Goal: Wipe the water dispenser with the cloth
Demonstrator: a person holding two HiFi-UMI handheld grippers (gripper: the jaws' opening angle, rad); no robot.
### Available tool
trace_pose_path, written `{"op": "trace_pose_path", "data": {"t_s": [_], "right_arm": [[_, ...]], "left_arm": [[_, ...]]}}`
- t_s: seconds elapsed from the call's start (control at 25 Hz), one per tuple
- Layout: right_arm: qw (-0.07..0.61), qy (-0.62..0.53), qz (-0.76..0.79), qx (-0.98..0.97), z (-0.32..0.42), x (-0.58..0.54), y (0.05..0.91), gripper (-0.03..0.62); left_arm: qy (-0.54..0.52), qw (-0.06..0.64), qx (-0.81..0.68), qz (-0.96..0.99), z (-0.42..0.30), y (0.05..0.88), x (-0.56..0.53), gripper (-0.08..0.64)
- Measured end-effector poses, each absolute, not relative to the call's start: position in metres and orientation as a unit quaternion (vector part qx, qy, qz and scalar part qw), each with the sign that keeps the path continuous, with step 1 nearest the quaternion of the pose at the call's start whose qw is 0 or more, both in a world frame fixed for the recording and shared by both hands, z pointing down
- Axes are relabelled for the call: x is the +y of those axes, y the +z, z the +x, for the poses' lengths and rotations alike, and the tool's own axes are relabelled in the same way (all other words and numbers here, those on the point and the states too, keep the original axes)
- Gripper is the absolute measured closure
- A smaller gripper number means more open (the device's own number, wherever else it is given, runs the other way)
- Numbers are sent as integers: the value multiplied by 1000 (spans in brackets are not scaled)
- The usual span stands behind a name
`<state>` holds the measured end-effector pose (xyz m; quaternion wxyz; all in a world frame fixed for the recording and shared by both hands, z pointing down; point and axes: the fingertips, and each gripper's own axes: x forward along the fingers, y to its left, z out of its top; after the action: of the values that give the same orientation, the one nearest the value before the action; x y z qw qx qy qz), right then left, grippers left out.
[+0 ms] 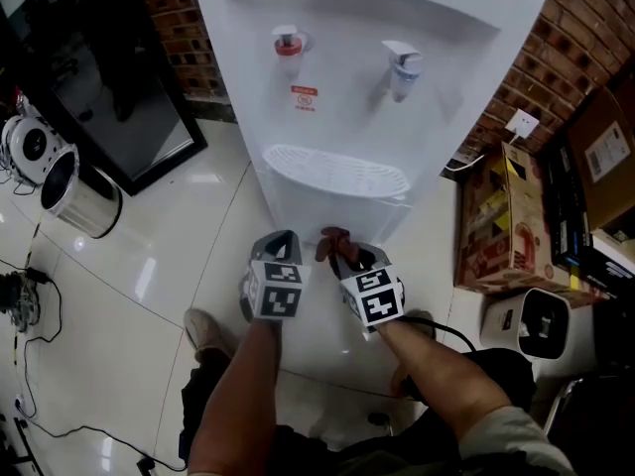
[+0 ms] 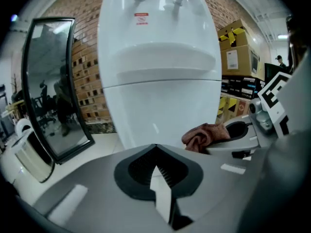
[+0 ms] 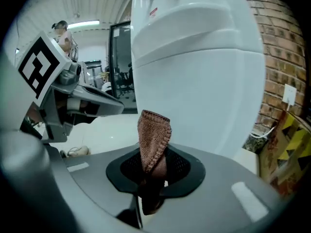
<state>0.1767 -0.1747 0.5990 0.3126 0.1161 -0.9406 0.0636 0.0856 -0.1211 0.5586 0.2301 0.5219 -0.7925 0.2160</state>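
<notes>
The white water dispenser (image 1: 367, 87) stands right in front of me, with a red tap (image 1: 288, 43), a blue tap (image 1: 402, 67) and a slotted drip tray (image 1: 337, 172). My right gripper (image 1: 342, 251) is shut on a brown cloth (image 1: 333, 240) just below the tray, close to the dispenser's lower front. In the right gripper view the cloth (image 3: 154, 140) sticks up folded from between the jaws. My left gripper (image 1: 283, 238) hangs beside it on the left, shut and holding nothing. Its view shows the cloth (image 2: 204, 135) to its right and the dispenser's body (image 2: 155, 81) ahead.
A dark framed mirror (image 1: 119, 87) leans on the brick wall at the left, with a metal bin (image 1: 74, 191) and cables (image 1: 30, 296) on the tiled floor. Cardboard boxes (image 1: 506, 226) and a white appliance (image 1: 541, 325) stand at the right. My shoe (image 1: 203, 330) is below.
</notes>
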Motion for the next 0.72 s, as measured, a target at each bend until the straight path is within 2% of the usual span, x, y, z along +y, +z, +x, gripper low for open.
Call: {"op": "trace_pose_path", "data": {"t_s": [0.16,0.32,0.72], "right_arm": [[303,77,100,-944,140,-147,614,511],[297,66,95,-948,108,-134,641,511],[294,78,100,-947,28,-121,697,511]], "left_arm": [[250,214,-817,473,18,560,-60,560],[230,243,-834,438,-17,589,-30,560],[199,264,-814,477,-6,645,-52,560]]}}
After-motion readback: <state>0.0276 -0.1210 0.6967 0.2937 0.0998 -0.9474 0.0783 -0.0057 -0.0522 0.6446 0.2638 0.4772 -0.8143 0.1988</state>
